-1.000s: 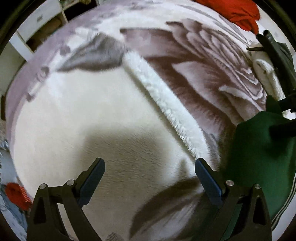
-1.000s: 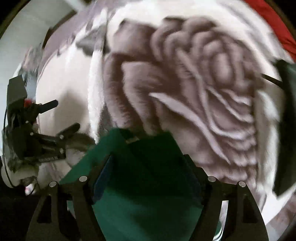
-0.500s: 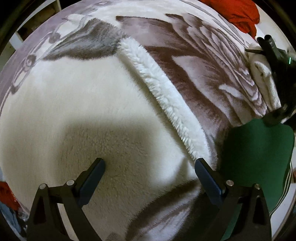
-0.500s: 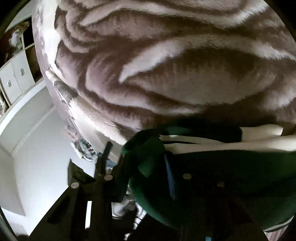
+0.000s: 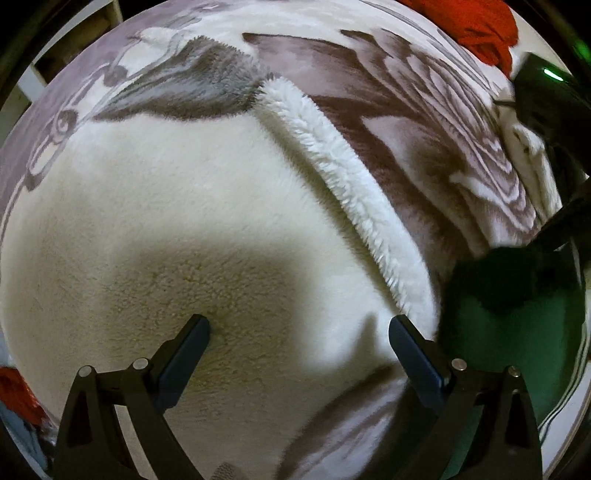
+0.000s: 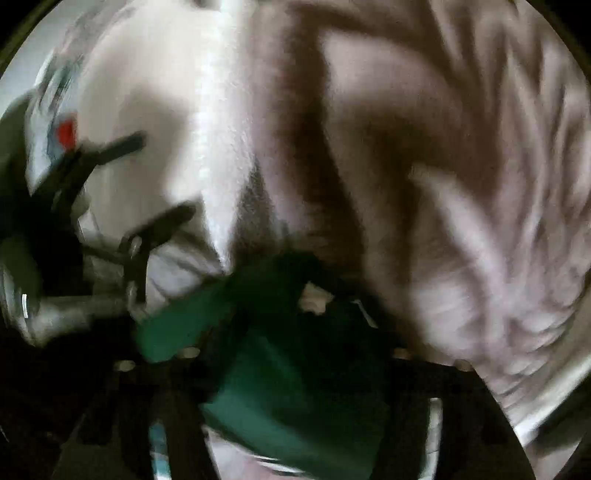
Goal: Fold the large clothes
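Left gripper [image 5: 299, 332]: jaws spread wide apart, nothing between them, hovering just above a cream fleece blanket [image 5: 192, 229] w/ a dark shadow patch under the jaws. Right gripper [image 6: 295, 354]: view badly motion-blurred; green garment [image 6: 295, 387] bunched right at the jaws and covering them, so can't tell if they're clenched on the cloth or released. In left wrist view the green garment [image 5: 517, 332] lies at lower right, just beside the left gripper's right-hand finger, white stripes showing along its outer edge; the dark body of the right gripper [image 5: 554, 110] hangs above it at far right. Beyond the jaws, a shaggy white folded-over edge [image 5: 351, 184] of the blanket runs diagonally, w/ a brown-and-white rose print [image 5: 443, 129] on the far side. Red cloth [image 5: 480, 26] at top right. In right wrist view, the left gripper [image 6: 122, 221] shows at left, blurred.
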A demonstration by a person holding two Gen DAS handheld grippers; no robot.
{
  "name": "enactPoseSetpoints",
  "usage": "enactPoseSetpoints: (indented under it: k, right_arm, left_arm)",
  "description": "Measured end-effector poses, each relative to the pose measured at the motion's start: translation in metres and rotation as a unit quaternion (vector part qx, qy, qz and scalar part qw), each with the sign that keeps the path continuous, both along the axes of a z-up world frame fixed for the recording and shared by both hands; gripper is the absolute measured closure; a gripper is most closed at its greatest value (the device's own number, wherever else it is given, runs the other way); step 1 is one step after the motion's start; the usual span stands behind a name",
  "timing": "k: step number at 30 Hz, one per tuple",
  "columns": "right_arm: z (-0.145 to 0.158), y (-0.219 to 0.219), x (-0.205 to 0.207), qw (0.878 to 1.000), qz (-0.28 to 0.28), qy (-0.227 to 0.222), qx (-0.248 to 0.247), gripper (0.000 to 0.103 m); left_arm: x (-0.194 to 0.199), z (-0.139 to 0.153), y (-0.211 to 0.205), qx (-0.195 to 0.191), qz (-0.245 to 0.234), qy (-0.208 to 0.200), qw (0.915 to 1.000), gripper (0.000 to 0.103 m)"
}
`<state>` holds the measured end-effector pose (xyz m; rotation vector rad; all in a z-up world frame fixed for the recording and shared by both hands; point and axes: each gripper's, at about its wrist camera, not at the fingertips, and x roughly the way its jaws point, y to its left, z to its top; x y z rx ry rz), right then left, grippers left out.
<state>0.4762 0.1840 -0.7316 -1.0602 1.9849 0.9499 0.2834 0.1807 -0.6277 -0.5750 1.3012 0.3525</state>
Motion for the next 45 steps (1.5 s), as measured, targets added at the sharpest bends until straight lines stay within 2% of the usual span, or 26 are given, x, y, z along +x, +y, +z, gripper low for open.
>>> enactPoseSetpoints:
  k: [1, 2, 3, 4, 5, 7, 8, 10, 12, 14, 17, 20, 22, 24, 28, 31, 32, 33, 35, 36, 39, 40, 41, 43, 44, 45]
  right_arm:
    - [-0.009, -0.006, 0.017, 0.996, -0.089, 0.012, -0.030, 0.057]
    - [-0.014, -0.018, 0.041, 0.979, -0.196, 0.033, -0.047, 0.067]
    - [-0.016, -0.029, 0.056, 0.961, -0.266, 0.048, -0.052, 0.078]
    - [-0.017, -0.048, 0.072, 0.932, -0.353, 0.069, -0.056, 0.081]
    - [-0.022, -0.071, 0.084, 0.903, -0.417, 0.091, -0.057, 0.083]
    - [-0.030, -0.093, 0.088, 0.883, -0.455, 0.108, -0.046, 0.083]
    - [-0.031, -0.096, 0.090, 0.880, -0.460, 0.116, -0.037, 0.082]
    - [-0.019, -0.091, 0.098, 0.883, -0.454, 0.121, -0.015, 0.070]
    - [0.015, -0.089, 0.114, 0.886, -0.450, 0.098, 0.041, 0.040]
    - [0.049, -0.098, 0.123, 0.883, -0.454, 0.066, 0.104, 0.039]
    - [0.113, -0.147, 0.138, 0.874, -0.455, -0.037, 0.166, 0.039]
    - [0.153, -0.212, 0.140, 0.860, -0.460, -0.123, 0.186, 0.039]
    - [0.171, -0.268, 0.141, 0.844, -0.478, -0.155, 0.188, 0.039]
    - [0.166, -0.317, 0.124, 0.833, -0.495, -0.179, 0.174, 0.038]
    - [0.117, -0.383, 0.098, 0.822, -0.524, -0.191, 0.119, 0.037]
    - [0.068, -0.404, 0.085, 0.800, -0.573, -0.089, 0.152, 0.037]
    - [0.054, -0.407, 0.081, 0.786, -0.593, -0.063, 0.163, 0.043]
    - [0.049, -0.409, 0.078, 0.774, -0.603, -0.068, 0.181, 0.084]
    - [0.052, -0.407, 0.078, 0.770, -0.601, -0.081, 0.198, 0.095]
    - [0.064, -0.409, 0.081, 0.761, -0.604, -0.106, 0.212, 0.101]
    - [0.090, -0.414, 0.098, 0.747, -0.598, -0.148, 0.252, 0.101]
    - [0.087, -0.412, 0.104, 0.751, -0.594, -0.147, 0.248, 0.101]
    - [0.076, -0.408, 0.109, 0.761, -0.586, -0.153, 0.233, 0.101]
    - [0.054, -0.398, 0.109, 0.796, -0.555, -0.136, 0.200, 0.100]
    - [0.043, -0.398, 0.109, 0.804, -0.553, -0.118, 0.188, 0.098]
    - [0.040, -0.402, 0.110, 0.800, -0.561, -0.102, 0.186, 0.094]
  left_arm:
    - [-0.002, 0.001, 0.000, 0.002, -0.007, 0.000, 1.0000, 0.003]
    - [-0.001, 0.001, 0.001, 0.002, -0.010, -0.001, 1.0000, 0.003]
    - [-0.003, 0.001, 0.002, 0.000, -0.012, -0.004, 0.9999, 0.003]
    - [-0.004, 0.001, 0.003, -0.001, -0.012, -0.004, 0.9999, 0.003]
    - [-0.005, 0.001, 0.005, -0.003, -0.010, -0.004, 0.9999, 0.003]
    - [-0.004, 0.003, 0.006, -0.006, -0.008, -0.005, 0.9999, 0.003]
    - [-0.003, 0.005, 0.006, -0.006, -0.007, -0.007, 0.9999, 0.003]
    - [-0.001, 0.012, 0.008, -0.012, -0.001, -0.016, 0.9998, 0.003]
    - [0.005, 0.021, 0.010, -0.025, 0.005, -0.027, 0.9993, 0.003]
    - [0.014, 0.035, 0.007, -0.035, 0.003, -0.050, 0.9982, 0.003]
    - [0.042, 0.059, -0.011, -0.056, -0.026, -0.100, 0.9931, 0.003]
    - [0.077, 0.060, -0.042, -0.066, -0.068, -0.118, 0.9884, 0.003]
    - [0.098, 0.051, -0.061, -0.037, -0.099, -0.106, 0.9887, 0.003]
    - [0.119, 0.036, -0.079, 0.001, -0.120, -0.091, 0.9886, 0.003]
    - [0.133, 0.028, -0.074, -0.003, -0.100, -0.076, 0.9921, 0.002]
    - [0.137, 0.030, -0.078, 0.023, -0.102, -0.061, 0.9927, 0.002]
    - [0.138, 0.033, -0.082, 0.035, -0.105, -0.059, 0.9921, 0.003]
    - [0.138, 0.037, -0.085, 0.049, -0.109, -0.057, 0.9912, 0.003]
    - [0.133, 0.044, -0.089, 0.067, -0.113, -0.057, 0.9897, 0.003]
    - [0.132, 0.046, -0.091, 0.068, -0.114, -0.059, 0.9894, 0.003]
    - [0.133, 0.047, -0.094, 0.071, -0.104, -0.057, 0.9904, 0.003]
    - [0.135, 0.047, -0.095, 0.077, -0.103, -0.053, 0.9903, 0.003]
    - [0.138, 0.047, -0.097, 0.083, -0.102, -0.050, 0.9901, 0.003]
    - [0.136, 0.052, -0.099, 0.094, -0.097, -0.044, 0.9898, 0.003]
    - [0.131, 0.058, -0.099, 0.100, -0.092, -0.046, 0.9897, 0.003]
    - [0.126, 0.065, -0.099, 0.105, -0.086, -0.049, 0.9895, 0.003]
